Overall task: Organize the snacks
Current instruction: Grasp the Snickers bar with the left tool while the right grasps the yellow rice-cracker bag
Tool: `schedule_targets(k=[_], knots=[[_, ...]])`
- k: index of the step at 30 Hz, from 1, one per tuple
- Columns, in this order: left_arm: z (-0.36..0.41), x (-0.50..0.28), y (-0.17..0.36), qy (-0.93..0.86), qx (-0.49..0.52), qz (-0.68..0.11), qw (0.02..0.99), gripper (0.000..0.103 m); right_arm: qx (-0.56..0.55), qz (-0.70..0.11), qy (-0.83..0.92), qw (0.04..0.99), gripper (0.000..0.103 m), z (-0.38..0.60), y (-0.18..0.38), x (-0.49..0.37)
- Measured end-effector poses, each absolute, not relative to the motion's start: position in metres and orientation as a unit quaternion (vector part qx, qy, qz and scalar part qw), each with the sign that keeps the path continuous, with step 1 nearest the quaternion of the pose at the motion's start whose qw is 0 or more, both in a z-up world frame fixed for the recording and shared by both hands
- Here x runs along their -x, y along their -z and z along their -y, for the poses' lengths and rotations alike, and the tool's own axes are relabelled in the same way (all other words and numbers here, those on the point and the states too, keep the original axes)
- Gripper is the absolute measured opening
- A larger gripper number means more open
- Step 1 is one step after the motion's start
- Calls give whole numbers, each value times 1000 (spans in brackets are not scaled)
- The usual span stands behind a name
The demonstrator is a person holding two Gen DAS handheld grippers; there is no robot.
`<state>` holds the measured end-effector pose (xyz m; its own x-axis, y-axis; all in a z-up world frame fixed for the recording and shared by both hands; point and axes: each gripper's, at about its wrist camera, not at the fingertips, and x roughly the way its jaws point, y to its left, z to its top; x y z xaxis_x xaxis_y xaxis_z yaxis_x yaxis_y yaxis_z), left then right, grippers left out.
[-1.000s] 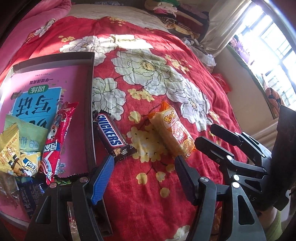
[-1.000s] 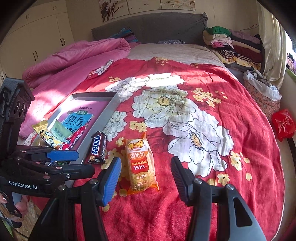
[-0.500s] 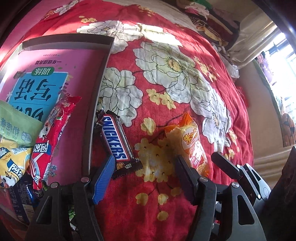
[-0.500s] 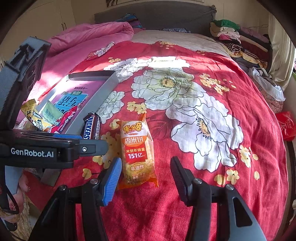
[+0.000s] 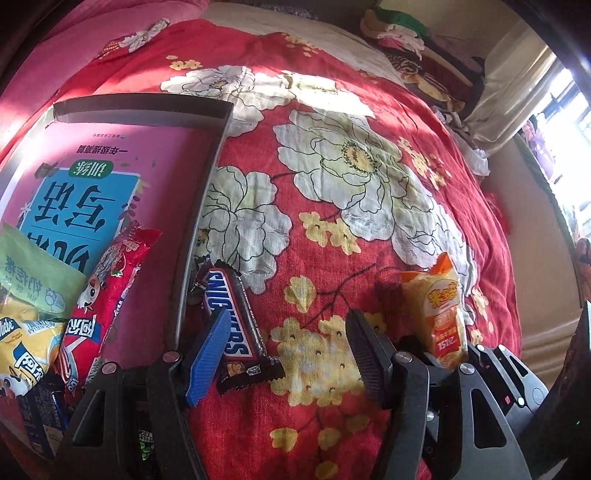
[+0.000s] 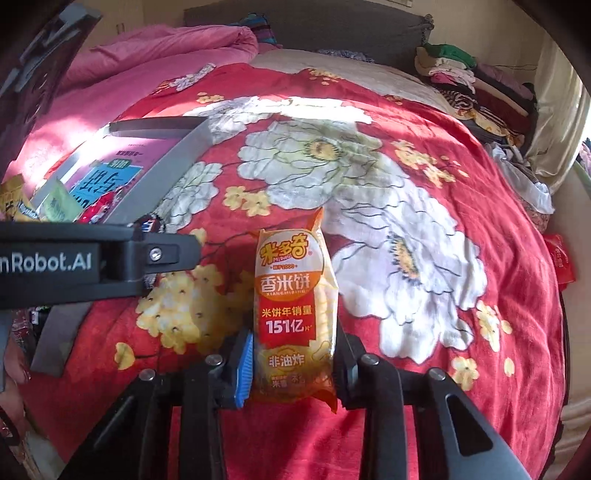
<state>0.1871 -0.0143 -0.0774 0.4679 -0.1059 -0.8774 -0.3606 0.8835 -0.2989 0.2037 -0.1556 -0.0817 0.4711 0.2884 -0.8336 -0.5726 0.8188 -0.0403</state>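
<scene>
An orange rice cracker packet (image 6: 295, 306) lies on the red flowered bedspread (image 6: 424, 206). My right gripper (image 6: 293, 354) has its jaws closing on the packet's near end, and both pads touch its sides. A Snickers bar (image 5: 221, 288) lies beside the grey tray's rim (image 5: 207, 184). My left gripper (image 5: 288, 321) hangs low over the bar, still open and closing a little. Its blue pad (image 5: 207, 354) overlaps the bar's near end, and the other finger stands well apart. The tray holds a pink book (image 5: 110, 173) and red (image 5: 107, 295), green (image 5: 33, 273) and yellow (image 5: 26, 343) snack packets.
A pink quilt (image 6: 147, 66) is bunched at the bed's far left. Folded clothes (image 6: 480, 85) are stacked at the far right by the headboard (image 6: 314, 26). A red bag (image 6: 561, 258) lies off the bed's right side. A hand (image 6: 14, 369) shows at the left edge.
Both grippers sank toward the bed. The right jaws went from wide open around the cracker packet to closed against its sides. The left gripper shifted over the Snickers bar.
</scene>
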Motion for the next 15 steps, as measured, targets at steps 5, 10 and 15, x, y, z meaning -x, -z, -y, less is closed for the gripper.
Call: schedule_targets(k=[5, 10, 15], knots=[[22, -196, 80, -90, 198, -507, 834, 65, 47, -468, -267, 841, 35, 187, 77, -219], [21, -200, 89, -81, 176, -509, 838, 27, 37, -445, -279, 850, 35, 187, 63, -215], [9, -185, 86, -46, 201, -493, 846, 17, 26, -430, -292, 854, 35, 186, 53, -212]])
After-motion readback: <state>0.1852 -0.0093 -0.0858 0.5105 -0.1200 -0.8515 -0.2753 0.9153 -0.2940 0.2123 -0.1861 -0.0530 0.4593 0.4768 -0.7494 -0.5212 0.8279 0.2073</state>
